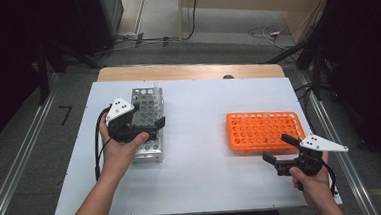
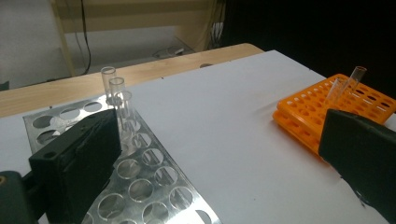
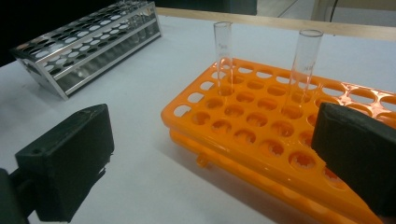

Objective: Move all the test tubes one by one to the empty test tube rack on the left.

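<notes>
A silver metal tube rack (image 1: 153, 150) stands on the left of the white table, with three clear glass tubes (image 2: 116, 93) upright at its far end. My left gripper (image 1: 150, 115) hovers over this rack, jaws wide apart and nothing between them. In the left gripper view the left gripper (image 2: 222, 130) spans the rack's edge (image 2: 154, 186) and bare table. An orange tube rack (image 1: 265, 130) lies on the right; two clear tubes (image 3: 224, 51) (image 3: 306, 60) stand in it. My right gripper (image 1: 276, 148) sits open at its near edge, and the right gripper (image 3: 215, 126) frames the orange rack (image 3: 261, 116), empty.
The white board (image 1: 201, 152) covers a wooden table whose far edge (image 1: 191, 71) shows behind it. Cables lie on the floor beyond. Open table surface separates the two racks. A metal rail (image 1: 12, 168) runs along the floor on the left.
</notes>
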A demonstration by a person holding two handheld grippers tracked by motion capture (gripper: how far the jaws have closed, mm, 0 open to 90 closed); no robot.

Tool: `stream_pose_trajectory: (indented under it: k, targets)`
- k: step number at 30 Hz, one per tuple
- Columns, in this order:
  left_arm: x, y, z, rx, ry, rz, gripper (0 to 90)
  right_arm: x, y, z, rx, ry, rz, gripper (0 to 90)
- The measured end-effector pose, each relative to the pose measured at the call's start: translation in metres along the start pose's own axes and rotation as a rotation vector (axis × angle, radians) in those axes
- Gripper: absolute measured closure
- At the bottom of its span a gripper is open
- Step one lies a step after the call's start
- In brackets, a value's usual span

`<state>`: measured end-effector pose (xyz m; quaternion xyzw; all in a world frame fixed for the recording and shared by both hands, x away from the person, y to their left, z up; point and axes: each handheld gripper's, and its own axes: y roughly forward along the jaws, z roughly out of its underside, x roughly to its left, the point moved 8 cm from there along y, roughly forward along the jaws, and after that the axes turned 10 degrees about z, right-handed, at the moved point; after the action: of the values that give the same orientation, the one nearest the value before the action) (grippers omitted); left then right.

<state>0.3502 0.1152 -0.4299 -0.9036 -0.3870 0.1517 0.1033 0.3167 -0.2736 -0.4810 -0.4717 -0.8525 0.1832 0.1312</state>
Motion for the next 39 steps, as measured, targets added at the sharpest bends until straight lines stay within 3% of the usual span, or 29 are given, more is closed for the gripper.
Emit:
stream_pose_trajectory:
  k: [9, 17, 25, 28, 33, 36, 39]
  targets:
    - [-0.019, -0.019, 0.015, -0.009, 0.016, 0.008, 0.0, -0.007, 0.007, -0.009, 0.009, -0.003, 0.036, 0.0]
    - [-0.033, -0.035, 0.029, -0.038, -0.007, 0.023, 0.0, -0.016, 0.02, -0.021, 0.017, -0.011, 0.062, 0.0]
    - [-0.038, -0.043, 0.044, -0.038, -0.002, 0.013, 0.0, -0.032, 0.047, -0.019, 0.057, -0.02, 0.107, 0.0]
    - [-0.037, -0.044, 0.048, -0.033, -0.009, 0.009, 0.0, -0.041, 0.06, -0.014, 0.09, 0.005, 0.12, 0.2]
    - [-0.037, -0.041, 0.053, -0.024, -0.018, 0.014, 0.0, -0.046, 0.077, -0.011, 0.12, 0.024, 0.129, 10.1]
    - [-0.039, -0.039, 0.056, -0.016, -0.017, 0.019, 0.0, -0.048, 0.082, -0.008, 0.13, 0.044, 0.147, 35.5]
    - [-0.04, -0.038, 0.057, -0.012, -0.015, 0.021, 0.0, -0.048, 0.085, -0.006, 0.134, 0.054, 0.155, 45.2]
